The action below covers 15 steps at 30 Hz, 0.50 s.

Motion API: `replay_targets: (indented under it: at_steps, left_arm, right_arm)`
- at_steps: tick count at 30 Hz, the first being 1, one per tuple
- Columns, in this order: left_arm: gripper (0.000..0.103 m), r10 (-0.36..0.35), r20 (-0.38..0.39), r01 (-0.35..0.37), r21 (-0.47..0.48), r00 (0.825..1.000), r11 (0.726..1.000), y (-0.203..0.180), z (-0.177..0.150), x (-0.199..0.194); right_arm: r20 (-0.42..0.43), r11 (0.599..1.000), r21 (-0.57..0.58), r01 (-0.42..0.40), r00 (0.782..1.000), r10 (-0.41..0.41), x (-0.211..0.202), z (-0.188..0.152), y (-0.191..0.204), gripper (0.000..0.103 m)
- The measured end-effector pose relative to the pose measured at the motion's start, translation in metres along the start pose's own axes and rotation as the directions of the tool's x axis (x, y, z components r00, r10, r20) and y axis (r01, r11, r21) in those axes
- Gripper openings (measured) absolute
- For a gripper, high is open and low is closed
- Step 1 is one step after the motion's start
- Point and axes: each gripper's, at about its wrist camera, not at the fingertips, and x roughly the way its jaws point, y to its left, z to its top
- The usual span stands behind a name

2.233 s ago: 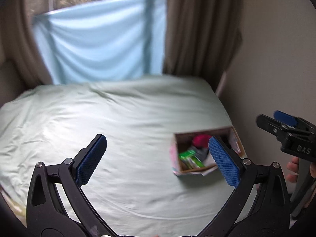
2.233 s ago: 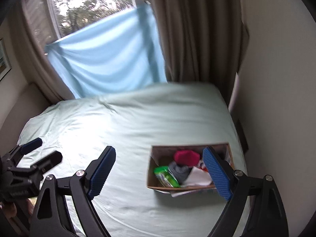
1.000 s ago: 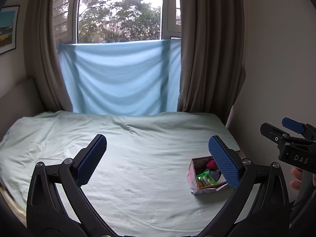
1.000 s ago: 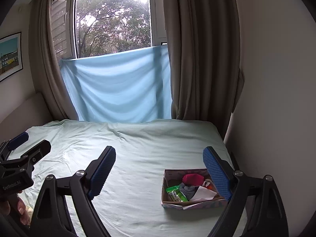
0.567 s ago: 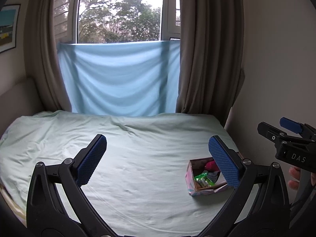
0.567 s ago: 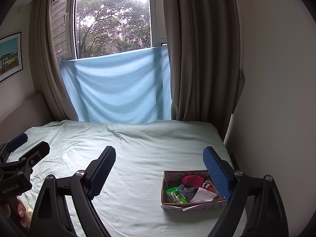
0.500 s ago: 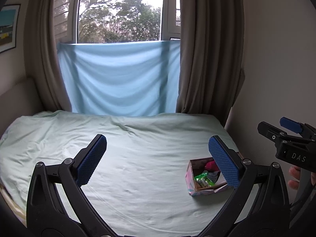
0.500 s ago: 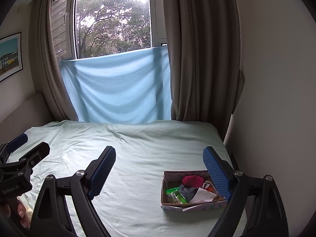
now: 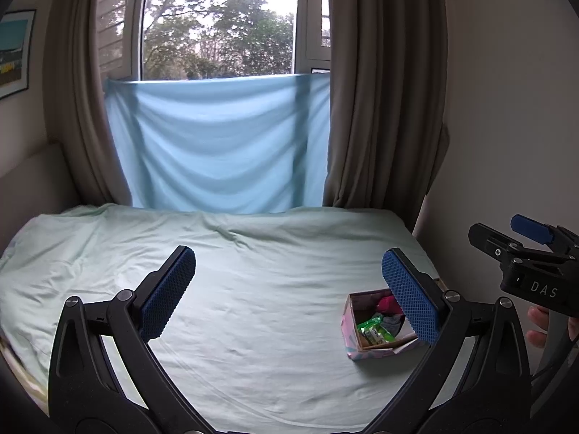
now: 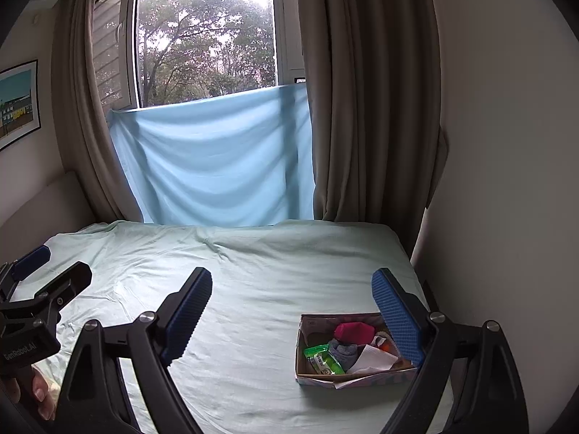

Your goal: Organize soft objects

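A small open cardboard box (image 10: 303, 369) sits on the bed near its right edge; it also shows in the left wrist view (image 9: 348, 329). Inside lie a red soft bundle (image 10: 354, 331), a grey sock (image 10: 343, 353), a green packet (image 10: 323, 360) and white paper (image 10: 374, 358). My left gripper (image 9: 289, 298) is open and empty, held above the bed. My right gripper (image 10: 293, 314) is open and empty, with the box behind its right finger. Each gripper shows at the edge of the other's view.
The bed (image 10: 253, 271) has a pale green sheet. A light blue cloth (image 10: 213, 166) hangs over the lower window behind it, between brown curtains (image 10: 365, 108). A wall (image 10: 506, 181) runs close along the bed's right side. A framed picture (image 10: 18, 105) hangs at left.
Both grippers pulled back and tilted up from the box about two seconds ago, so it looks smaller. Over the last second almost nothing has moved. Both stayed open.
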Motion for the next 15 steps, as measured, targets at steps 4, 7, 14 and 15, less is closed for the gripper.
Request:
replay_targets:
  at_steps: [4, 7, 14, 15]
  left_arm:
    - [0.103, 0.005, 0.002, -0.005, -0.006, 1.0, 1.0, 0.002, 0.001, 0.0015]
    - [0.103, 0.004, 0.002, -0.004, -0.012, 1.0, 1.0, 0.0039, 0.0018, 0.0028]
    - [0.103, 0.018, 0.025, -0.018, -0.017, 1.0, 1.0, 0.0066, 0.0018, 0.0058]
    - [0.103, 0.024, 0.023, -0.024, -0.014, 0.999, 1.0, 0.0068, 0.0011, 0.0073]
  right_arm:
    - [-0.001, 1.0, 0.003, 0.002, 1.0, -0.002, 0.0008, 0.0017, -0.0009, 0.088]
    - [-0.001, 1.0, 0.004, 0.004, 1.0, -0.004, 0.0007, 0.0018, -0.0002, 0.088]
    - [-0.004, 1.0, 0.0, 0.007, 1.0, -0.007, 0.0023, 0.0032, 0.0015, 0.088]
    - [-0.006, 1.0, -0.003, 0.008, 1.0, -0.008, 0.0031, 0.0035, 0.002, 0.088]
